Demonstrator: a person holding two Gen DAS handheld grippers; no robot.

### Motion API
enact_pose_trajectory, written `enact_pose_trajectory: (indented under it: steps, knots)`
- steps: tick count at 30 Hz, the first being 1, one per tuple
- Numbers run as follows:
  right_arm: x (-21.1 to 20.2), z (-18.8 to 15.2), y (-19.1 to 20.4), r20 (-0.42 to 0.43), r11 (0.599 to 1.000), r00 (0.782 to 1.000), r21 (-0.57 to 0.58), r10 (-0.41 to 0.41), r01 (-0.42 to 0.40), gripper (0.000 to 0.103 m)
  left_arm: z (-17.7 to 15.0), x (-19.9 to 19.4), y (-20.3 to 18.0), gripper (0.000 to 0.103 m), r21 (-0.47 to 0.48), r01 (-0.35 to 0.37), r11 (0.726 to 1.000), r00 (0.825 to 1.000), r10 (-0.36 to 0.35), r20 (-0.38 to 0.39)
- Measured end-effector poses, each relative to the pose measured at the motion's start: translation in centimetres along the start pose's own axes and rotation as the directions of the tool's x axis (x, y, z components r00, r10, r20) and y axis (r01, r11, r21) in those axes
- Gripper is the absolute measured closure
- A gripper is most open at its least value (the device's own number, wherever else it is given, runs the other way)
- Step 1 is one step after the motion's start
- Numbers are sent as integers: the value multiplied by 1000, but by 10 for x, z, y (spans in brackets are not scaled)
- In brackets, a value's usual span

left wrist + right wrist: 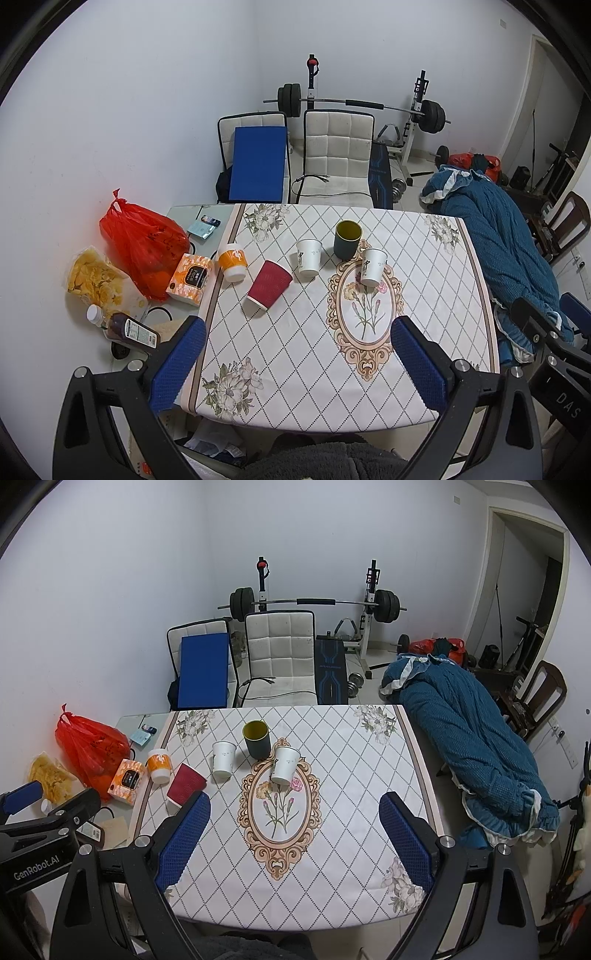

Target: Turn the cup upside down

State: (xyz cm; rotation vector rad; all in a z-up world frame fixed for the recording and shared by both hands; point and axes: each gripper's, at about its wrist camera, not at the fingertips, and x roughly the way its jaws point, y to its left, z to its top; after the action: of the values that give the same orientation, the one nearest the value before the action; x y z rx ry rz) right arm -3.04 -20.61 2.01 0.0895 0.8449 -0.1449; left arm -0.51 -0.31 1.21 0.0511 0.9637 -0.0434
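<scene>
Over the table (369, 387), I hold both tools back from the cups, each spread wide and gripping nothing. Ahead of the left tool (295, 343), five cups stand in a loose row: an orange cup (232, 263) and a red cup (269, 283) off to its left, both already mouth-down by my reading, their wide rims against the cloth. Straight ahead a white cup (309, 256) stands mouth-up; just beyond it, a dark cup (348, 239) with a yellow inside also stands open to the ceiling. A second white cup (373, 266), slightly right of the tool's line, is upright too.

From the right tool (295, 814), the nearest upright cup is that second white one (285, 764), dead ahead on the oval flower print, well clear of the fingers (404, 830).

My judgement: two cups turned, three left, and no grasp begun. The next flip calls for one tool to travel forward, close on a cup's wall and roll it over. Paper walls may crush under a hard squeeze.
</scene>
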Motion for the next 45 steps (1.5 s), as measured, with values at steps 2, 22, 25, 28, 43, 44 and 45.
enact_pose_trajectory:
  steps: [2, 22, 25, 28, 43, 44, 45]
  knots:
    - [0, -2, 0, 3, 1000, 1000, 0, -1, 1, 8, -1, 0, -1, 1, -1, 0, 1000, 1000, 0, 0]
    - [-8, 7, 1, 6, 1000, 1000, -2, -1, 1, 8, -1, -1, 0, 1, 2, 1, 1000, 1000, -1, 3]
    - [-6, 5, 0, 5, 1000, 1000, 0, -1, 1, 8, 0, -1, 0, 1, 0, 0, 1000, 1000, 0, 3]
    - [-10, 9, 3, 4, 1000, 1000, 1, 3, -3, 8, 0, 0, 1, 1, 0, 1, 1000, 1000, -1, 2]
    - [35, -2, -25, -48, 997, 997, 50, 61, -59, 8, 9, 44, -27, 0, -15, -71, 997, 997, 71, 30]
    - [48, -4, -30, -65, 996, 996, 63, 68, -64, 8, 7, 53, -27, 0, -16, -77, 997, 997, 78, 21]
    - [60, -7, -34, -81, 995, 994, 70, 71, -66, 8, 5, 64, -29, 0, -16, -82, 997, 997, 82, 11]
